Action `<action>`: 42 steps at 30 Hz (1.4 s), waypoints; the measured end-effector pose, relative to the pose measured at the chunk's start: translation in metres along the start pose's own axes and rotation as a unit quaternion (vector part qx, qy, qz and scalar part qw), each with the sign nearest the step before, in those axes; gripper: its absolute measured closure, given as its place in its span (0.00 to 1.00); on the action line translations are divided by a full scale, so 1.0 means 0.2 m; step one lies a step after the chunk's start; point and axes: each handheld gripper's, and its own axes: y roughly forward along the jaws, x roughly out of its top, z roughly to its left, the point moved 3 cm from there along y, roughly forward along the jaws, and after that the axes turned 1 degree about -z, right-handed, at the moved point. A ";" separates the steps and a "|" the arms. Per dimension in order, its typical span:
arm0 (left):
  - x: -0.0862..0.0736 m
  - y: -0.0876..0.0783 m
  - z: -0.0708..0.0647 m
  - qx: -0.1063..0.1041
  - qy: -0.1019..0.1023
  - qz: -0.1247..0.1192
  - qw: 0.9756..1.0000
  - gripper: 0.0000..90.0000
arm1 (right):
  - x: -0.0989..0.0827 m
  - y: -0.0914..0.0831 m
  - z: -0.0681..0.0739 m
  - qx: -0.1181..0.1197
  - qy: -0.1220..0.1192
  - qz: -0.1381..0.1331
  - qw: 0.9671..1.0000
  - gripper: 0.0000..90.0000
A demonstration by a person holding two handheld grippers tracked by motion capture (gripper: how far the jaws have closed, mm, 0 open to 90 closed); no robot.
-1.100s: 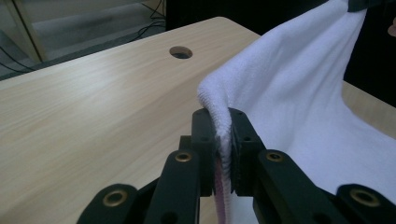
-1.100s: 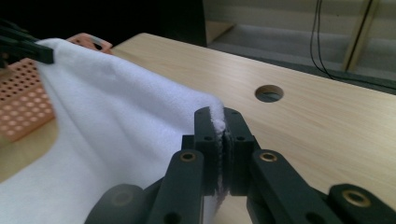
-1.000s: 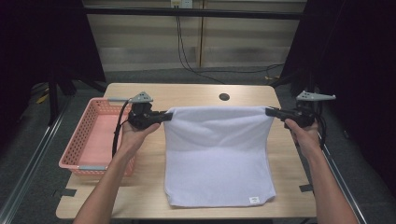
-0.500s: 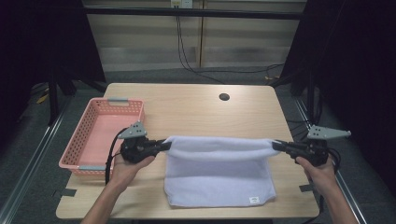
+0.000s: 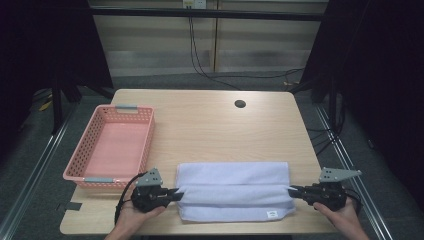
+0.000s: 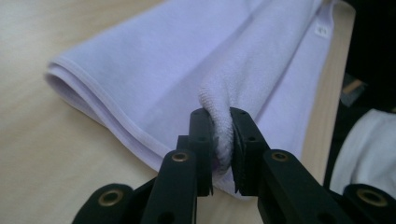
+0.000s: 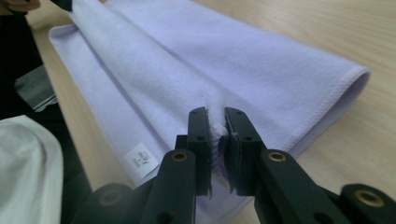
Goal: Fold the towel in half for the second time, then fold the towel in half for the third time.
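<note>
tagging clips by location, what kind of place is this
Probably a lab or recording workspace, not a home: a bare wooden table with a cable hole, black curtains at the sides, cables down the back wall.

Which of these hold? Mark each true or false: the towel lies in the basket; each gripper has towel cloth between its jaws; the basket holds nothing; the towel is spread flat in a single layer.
1. The towel lies in the pink basket. False: it lies on the wooden table, right of the basket.
2. The left gripper and the right gripper each have towel cloth between their jaws. True.
3. The basket holds nothing. True.
4. The towel is spread flat in a single layer. False: it is folded over on itself.
</note>
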 end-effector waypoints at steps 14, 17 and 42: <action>-0.04 -0.11 -0.07 -0.024 -0.013 -0.033 0.999 0.71 | -0.08 -0.10 0.09 -0.006 0.011 -0.012 1.000 0.67; 0.00 -0.08 -0.03 -0.012 -0.022 -0.031 0.999 0.67 | -0.05 -0.05 0.07 -0.015 0.016 -0.002 1.000 0.63; 0.08 0.23 0.15 0.010 -0.028 0.057 0.998 0.70 | 0.04 0.35 -0.04 -0.082 -0.028 0.072 0.994 0.81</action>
